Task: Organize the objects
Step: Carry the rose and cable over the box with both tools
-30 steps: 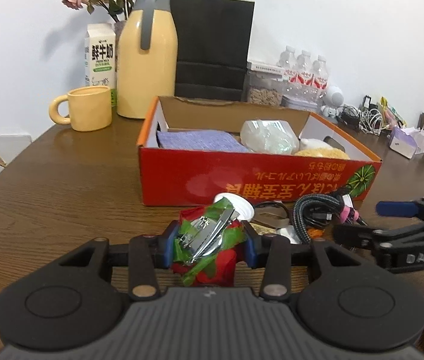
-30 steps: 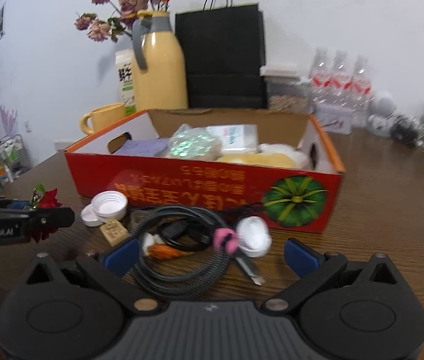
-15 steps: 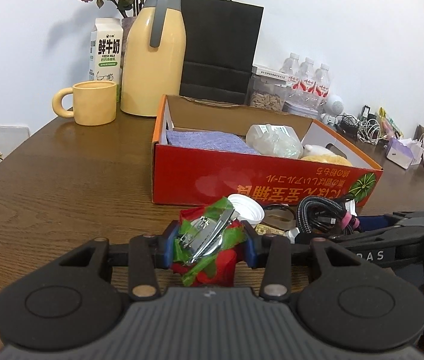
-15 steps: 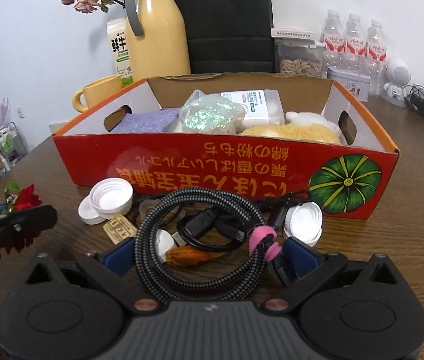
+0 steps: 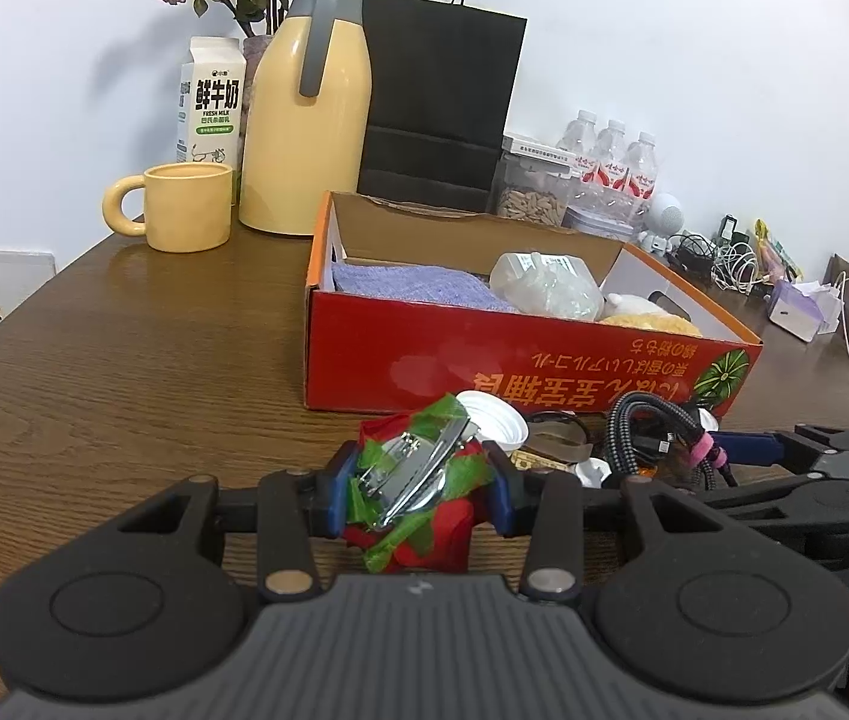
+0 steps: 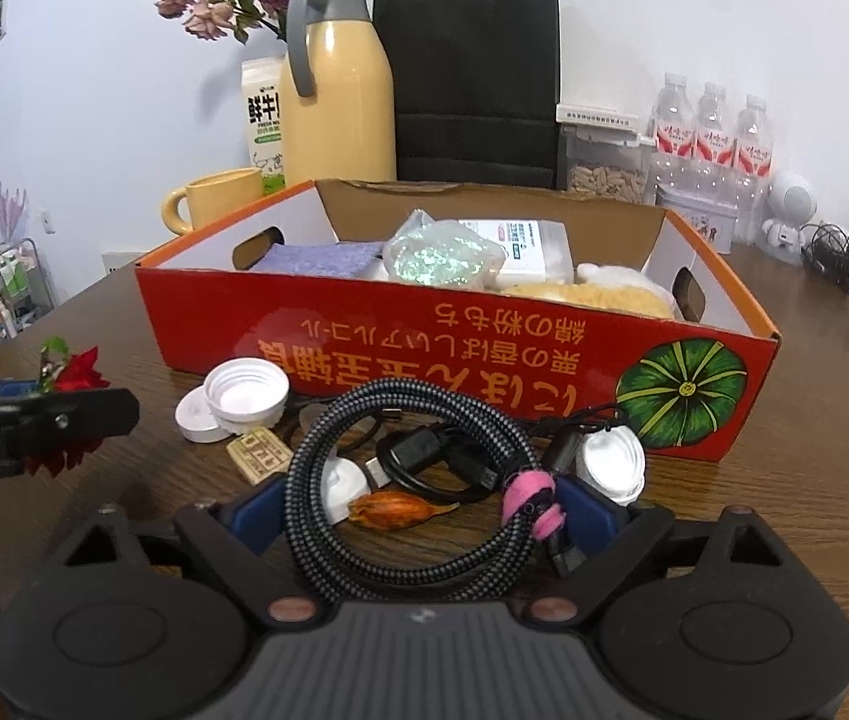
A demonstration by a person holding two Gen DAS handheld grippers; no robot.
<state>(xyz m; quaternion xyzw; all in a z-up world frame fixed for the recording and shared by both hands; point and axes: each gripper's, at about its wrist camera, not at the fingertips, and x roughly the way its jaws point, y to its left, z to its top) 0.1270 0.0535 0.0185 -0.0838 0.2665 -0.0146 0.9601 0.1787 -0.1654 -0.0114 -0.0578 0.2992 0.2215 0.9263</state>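
My left gripper (image 5: 418, 495) is shut on a red and green flower clip (image 5: 415, 492) with a metal clasp, held low over the table. It shows at the left of the right wrist view (image 6: 73, 375). My right gripper (image 6: 418, 510) has its blue fingers on both sides of a coiled braided cable (image 6: 400, 480) with a pink tie, which lies on the table; it also shows in the left wrist view (image 5: 658, 438). The open red cardboard box (image 6: 484, 354) stands just behind, holding a purple cloth, a shiny bag, a white packet and a yellow sponge.
White bottle caps (image 6: 244, 387), a small tag (image 6: 259, 456) and a dried bud (image 6: 391, 507) lie before the box. A yellow jug (image 5: 304, 114), mug (image 5: 184, 207), milk carton (image 5: 211, 102), black bag (image 5: 436, 102) and water bottles (image 5: 610, 168) stand behind.
Both grippers have risen and tilted. The right gripper moved forward around the cable coil and its fingers have closed in against it. The left gripper still holds the clip.
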